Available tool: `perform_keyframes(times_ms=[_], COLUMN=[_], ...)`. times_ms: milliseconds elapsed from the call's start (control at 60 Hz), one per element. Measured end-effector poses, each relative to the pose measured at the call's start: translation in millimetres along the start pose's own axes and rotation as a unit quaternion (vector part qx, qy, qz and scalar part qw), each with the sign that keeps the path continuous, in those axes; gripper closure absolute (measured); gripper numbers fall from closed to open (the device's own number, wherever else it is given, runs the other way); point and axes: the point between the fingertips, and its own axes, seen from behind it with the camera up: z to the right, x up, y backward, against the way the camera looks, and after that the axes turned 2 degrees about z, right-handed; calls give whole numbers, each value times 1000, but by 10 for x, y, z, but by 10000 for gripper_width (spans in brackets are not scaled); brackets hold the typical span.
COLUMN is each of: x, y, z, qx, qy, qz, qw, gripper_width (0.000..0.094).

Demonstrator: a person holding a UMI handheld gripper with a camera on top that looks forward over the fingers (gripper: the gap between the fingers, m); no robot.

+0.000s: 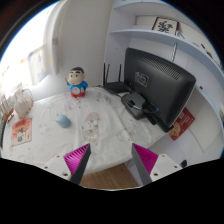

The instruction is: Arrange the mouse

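Observation:
A small pale blue mouse point(63, 121) lies on the white tablecloth point(105, 140), well beyond my fingers and to their left. My gripper point(111, 160) is open and empty, held above the near edge of the table. Its pink pads point(77, 157) stand wide apart with bare cloth and brown floor showing between them.
A black monitor point(160, 82) stands at the right with a router point(117, 76) behind it. A blue and red cartoon figurine point(77, 83) stands at the back. A clear glass object point(92, 123) sits near the mouse. A red packet point(181, 124) and a printed card point(22, 128) lie at the sides.

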Motion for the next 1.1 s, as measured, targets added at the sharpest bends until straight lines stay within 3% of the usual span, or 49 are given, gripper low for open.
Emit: perform_keyframes(times_ms=[550, 833, 1100], x=[54, 100, 228], y=[-135, -1003, -1928], z=[-1661, -2145, -2549], qx=[120, 160, 198], qy=[100, 113, 112], qz=[47, 106, 114], qw=[987, 975, 967], gripper_width=[84, 87, 84])
